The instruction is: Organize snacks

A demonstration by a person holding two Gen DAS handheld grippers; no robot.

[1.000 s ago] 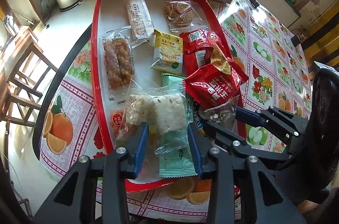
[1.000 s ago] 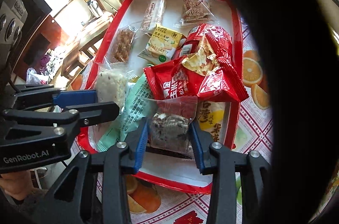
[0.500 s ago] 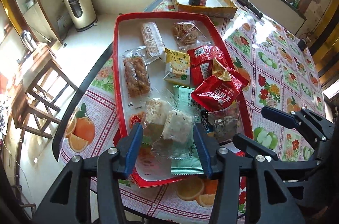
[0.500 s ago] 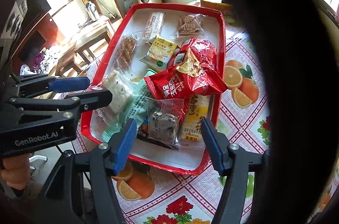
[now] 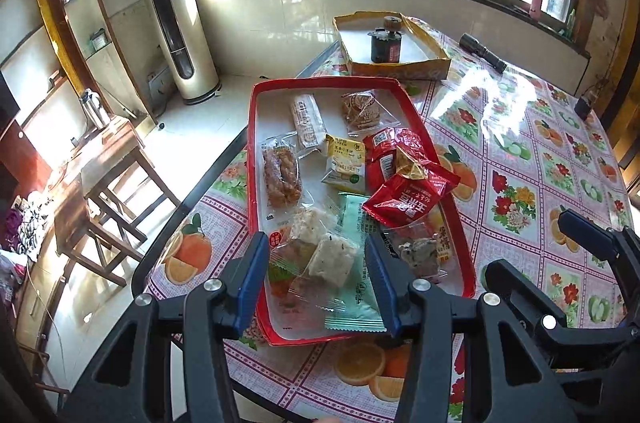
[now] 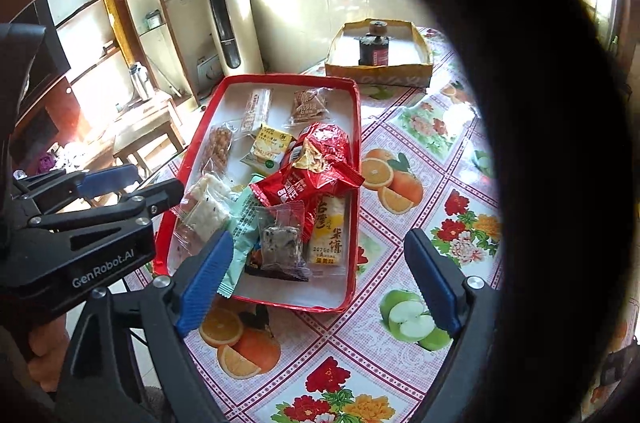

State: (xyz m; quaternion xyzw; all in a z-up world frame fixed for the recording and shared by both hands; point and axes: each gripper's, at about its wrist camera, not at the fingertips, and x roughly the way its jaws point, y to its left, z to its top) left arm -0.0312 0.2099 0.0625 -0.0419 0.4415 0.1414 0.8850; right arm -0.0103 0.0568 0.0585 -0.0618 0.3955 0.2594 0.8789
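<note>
Red tray holds wrapped snacks; both tongs just spread, empty.

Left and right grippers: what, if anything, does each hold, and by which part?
Nothing. The left gripper and right gripper are open above the red tray; the snacks lie loose inside.

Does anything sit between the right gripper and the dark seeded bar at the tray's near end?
Nothing visible does. The right gripper hangs open above the dark seeded bar, which lies on top of the mint packet in the red tray.
</note>
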